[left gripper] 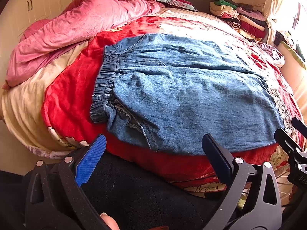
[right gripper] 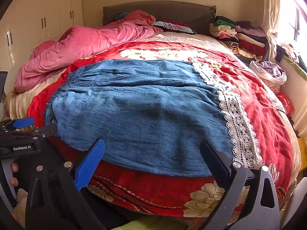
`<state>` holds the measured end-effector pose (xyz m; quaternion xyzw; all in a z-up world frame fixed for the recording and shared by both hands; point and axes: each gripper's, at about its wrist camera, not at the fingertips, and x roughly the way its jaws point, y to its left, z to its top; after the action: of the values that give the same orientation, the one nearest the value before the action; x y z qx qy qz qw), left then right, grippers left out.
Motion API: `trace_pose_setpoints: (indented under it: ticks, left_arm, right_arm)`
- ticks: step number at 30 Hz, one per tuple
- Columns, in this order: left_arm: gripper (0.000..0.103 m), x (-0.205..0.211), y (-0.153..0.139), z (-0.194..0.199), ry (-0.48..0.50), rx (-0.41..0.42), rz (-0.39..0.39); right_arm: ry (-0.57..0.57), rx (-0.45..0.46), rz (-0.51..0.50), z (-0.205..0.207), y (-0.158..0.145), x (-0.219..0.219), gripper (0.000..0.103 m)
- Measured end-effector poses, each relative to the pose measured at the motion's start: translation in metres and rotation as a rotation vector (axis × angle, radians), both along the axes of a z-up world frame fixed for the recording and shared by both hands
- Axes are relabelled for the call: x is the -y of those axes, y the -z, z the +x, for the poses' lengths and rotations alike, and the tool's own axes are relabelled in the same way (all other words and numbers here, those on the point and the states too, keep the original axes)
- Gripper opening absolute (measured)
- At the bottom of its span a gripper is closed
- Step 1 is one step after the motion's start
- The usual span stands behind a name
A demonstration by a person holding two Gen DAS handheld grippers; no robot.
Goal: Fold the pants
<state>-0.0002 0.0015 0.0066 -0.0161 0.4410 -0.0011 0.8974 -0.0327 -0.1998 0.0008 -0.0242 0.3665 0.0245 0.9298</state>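
Note:
Blue denim pants [left gripper: 182, 90] lie flat on the red floral blanket, elastic waistband to the left, white lace hems [right gripper: 236, 118] to the right. They also show in the right wrist view [right gripper: 138, 113]. My left gripper [left gripper: 153, 151] is open and empty, hovering over the near edge by the crotch end. My right gripper [right gripper: 151, 155] is open and empty, over the near edge of the lower legs. The right gripper shows at the right edge of the left wrist view [left gripper: 291, 134]; the left gripper shows at the left edge of the right wrist view [right gripper: 32, 126].
A rumpled pink quilt [left gripper: 76, 28] lies at the bed's far left. A stack of folded clothes [left gripper: 238, 15] sits at the far right by the headboard [right gripper: 159, 11]. A white bag of clothes [right gripper: 270, 71] rests at the right edge. Wardrobes [right gripper: 42, 23] stand at left.

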Motion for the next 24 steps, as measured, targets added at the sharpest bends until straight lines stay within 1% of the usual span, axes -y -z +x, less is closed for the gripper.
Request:
trace_pose_setpoints:
  ticks: [9, 13, 19, 22, 24]
  left_arm:
    - [0.094, -0.003, 0.003, 0.009, -0.002, -0.004, -0.006]
    - [0.094, -0.009, 0.002, 0.016, -0.015, -0.002, -0.008]
    - [0.094, -0.026, -0.002, 0.034, -0.052, 0.004, -0.01]
    - [0.094, -0.039, -0.003, 0.046, -0.073, 0.002, -0.009]
    - [0.094, -0.048, -0.004, 0.054, -0.087, -0.004, -0.004]
  right_arm:
    - [-0.022, 0.002, -0.006, 0.012, -0.002, -0.006, 0.099]
    - [-0.043, -0.001, 0.001, 0.024, -0.006, -0.01, 0.099]
    - [-0.101, 0.005, 0.006, 0.052, -0.015, -0.021, 0.099]
    - [-0.146, -0.007, 0.022, 0.073, -0.019, -0.029, 0.099]
    - [-0.171, 0.002, 0.018, 0.086, -0.021, -0.036, 0.099]
